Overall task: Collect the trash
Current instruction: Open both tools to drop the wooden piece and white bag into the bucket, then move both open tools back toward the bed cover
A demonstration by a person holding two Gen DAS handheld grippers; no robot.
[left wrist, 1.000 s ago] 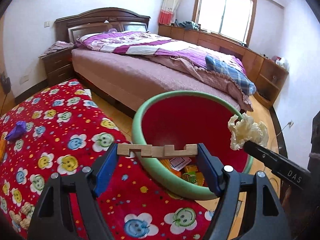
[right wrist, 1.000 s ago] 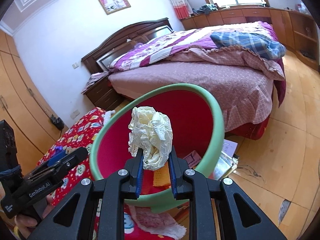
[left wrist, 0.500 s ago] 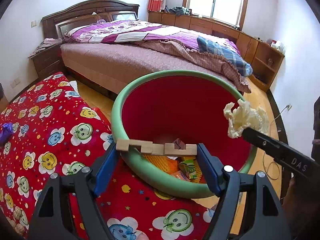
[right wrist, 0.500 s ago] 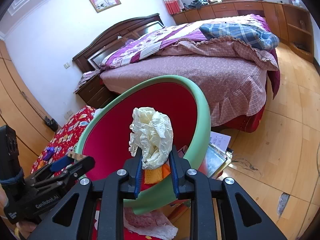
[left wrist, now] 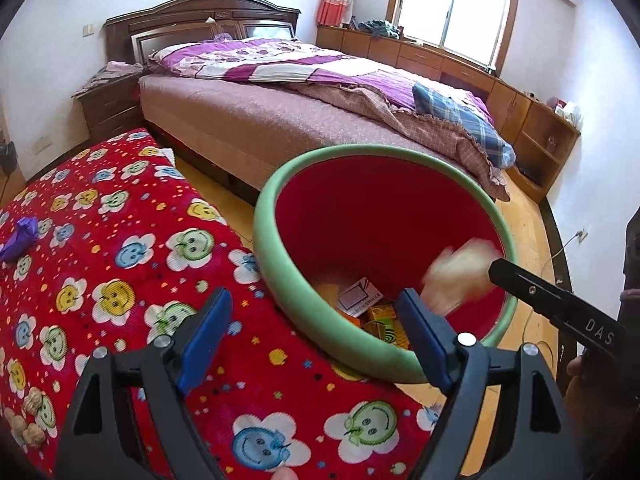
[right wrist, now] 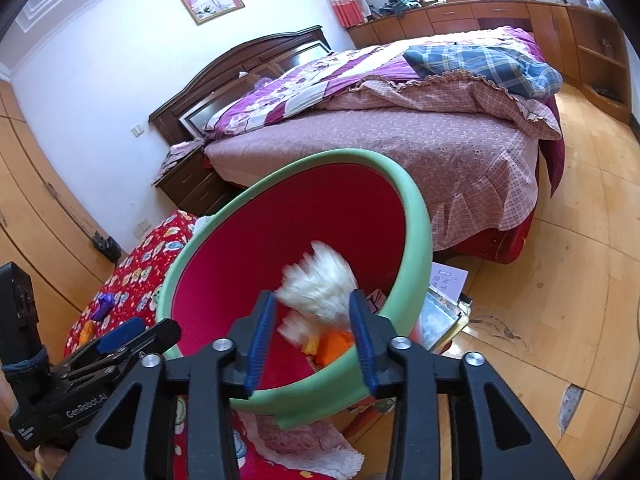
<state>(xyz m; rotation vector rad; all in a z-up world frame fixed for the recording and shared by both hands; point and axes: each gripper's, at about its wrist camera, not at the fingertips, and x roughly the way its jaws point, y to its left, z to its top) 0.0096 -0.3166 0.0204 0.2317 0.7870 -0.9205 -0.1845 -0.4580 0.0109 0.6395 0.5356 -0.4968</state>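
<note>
The bed (left wrist: 304, 112) fills the room from 10 to 2 o'clock in the left wrist view, with a purple quilt (left wrist: 280, 60) and a blue plaid pillow (left wrist: 460, 116) on it. A counter under a red smiley cloth (left wrist: 120, 272) spreads from 7 to 10 o'clock.

The bin (left wrist: 280, 280), green-rimmed and red inside, sits at the centre, tilted, its rim at the counter's edge. Packets (left wrist: 376, 320) lie at its bottom.

The left tongs (left wrist: 316, 328) stand at 6 o'clock, spread wide and opening further, with nothing between the blue pads; one pad is over the cloth, the other over the bin's rim. The right tongs (right wrist: 314, 332) sit at 6 o'clock in the right wrist view, over the bin's near rim, opening.

The paper wad (right wrist: 320, 288), a pale crumpled ball and motion-blurred, is just ahead of the right tongs' pads and above the bin's inside; the pads stand apart from it. In the left view it shows as a blur (left wrist: 456, 280) at 4 o'clock inside the bin.

A purple scrap (left wrist: 20, 236) lies on the cloth at 9 o'clock, and walnuts (left wrist: 28, 420) at 7 o'clock.
</note>
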